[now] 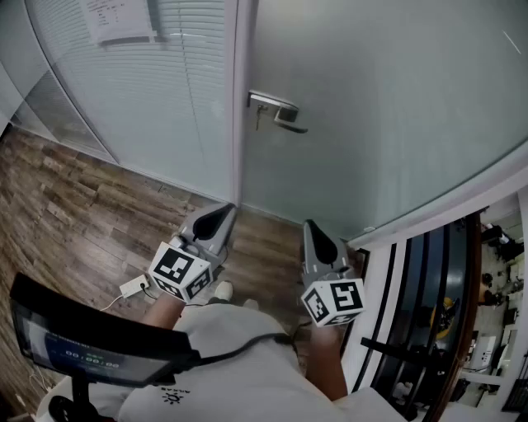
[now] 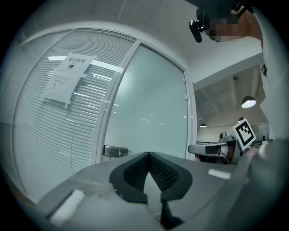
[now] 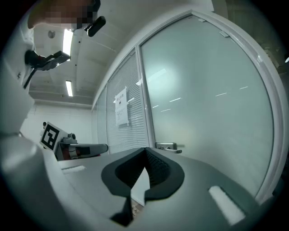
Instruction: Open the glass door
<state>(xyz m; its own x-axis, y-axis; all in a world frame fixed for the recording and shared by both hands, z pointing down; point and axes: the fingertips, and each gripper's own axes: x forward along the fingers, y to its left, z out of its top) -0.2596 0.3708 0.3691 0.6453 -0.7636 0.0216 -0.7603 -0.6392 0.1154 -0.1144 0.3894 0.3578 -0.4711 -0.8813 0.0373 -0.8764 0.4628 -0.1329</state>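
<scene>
Left claw (image 1: 221, 216) and right claw (image 1: 318, 239) closed, empty, facing glass door (image 1: 388, 107), blinds panel (image 1: 157, 91) beyond left claw, handle (image 1: 280, 115) level, pointing rightward.

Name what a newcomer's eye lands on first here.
The frosted glass door fills the head view's upper right, its metal lever handle at its left edge. Below it the left tongs and right tongs sit side by side, both shut and empty, short of the door. A paper notice hangs on the blinds panel, upper left.
</scene>
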